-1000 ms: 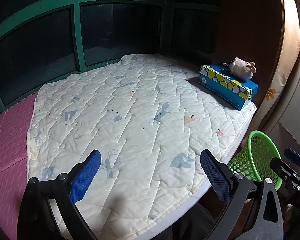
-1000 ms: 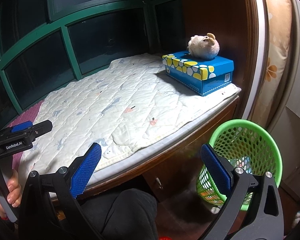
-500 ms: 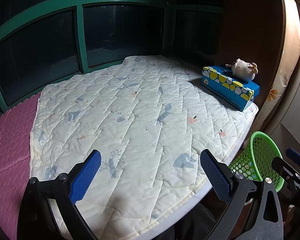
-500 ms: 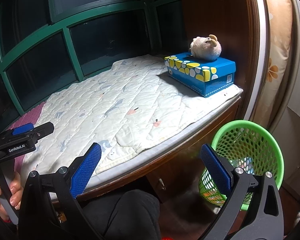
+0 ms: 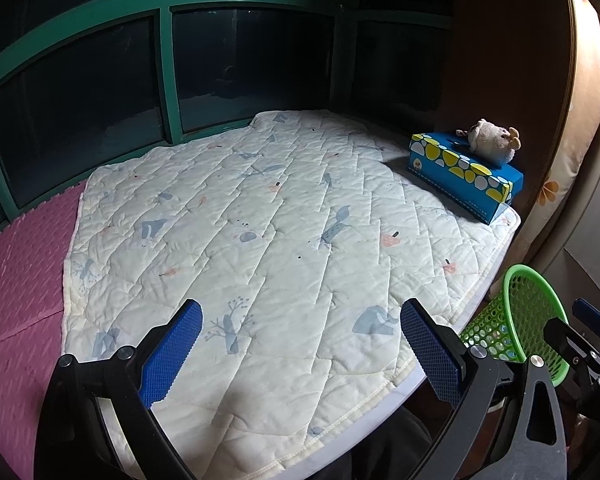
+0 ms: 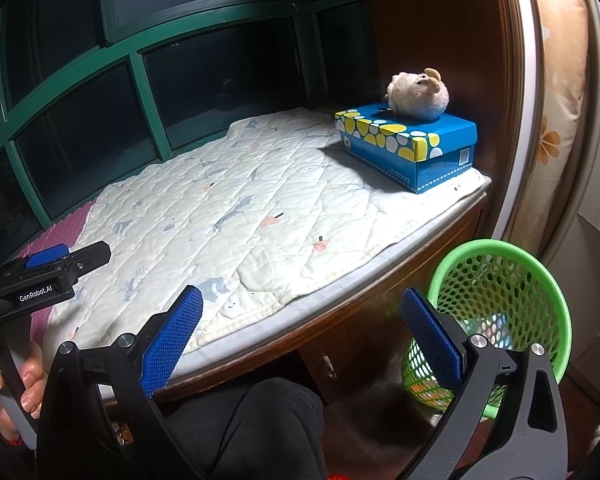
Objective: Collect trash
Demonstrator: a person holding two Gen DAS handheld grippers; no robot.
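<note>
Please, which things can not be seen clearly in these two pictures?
- Contents of the green basket: right wrist view, only blurred coloured bits show through the mesh; its lower part is behind the right gripper.
- Same basket in the left wrist view: partly hidden by the left gripper, inside not visible.
- Small print on the blue box: too small to read.
- Outside the dark window: nothing can be made out.

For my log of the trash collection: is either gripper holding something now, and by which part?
Nothing is held. The left gripper and the right gripper are both open and empty above the quilt.
</note>
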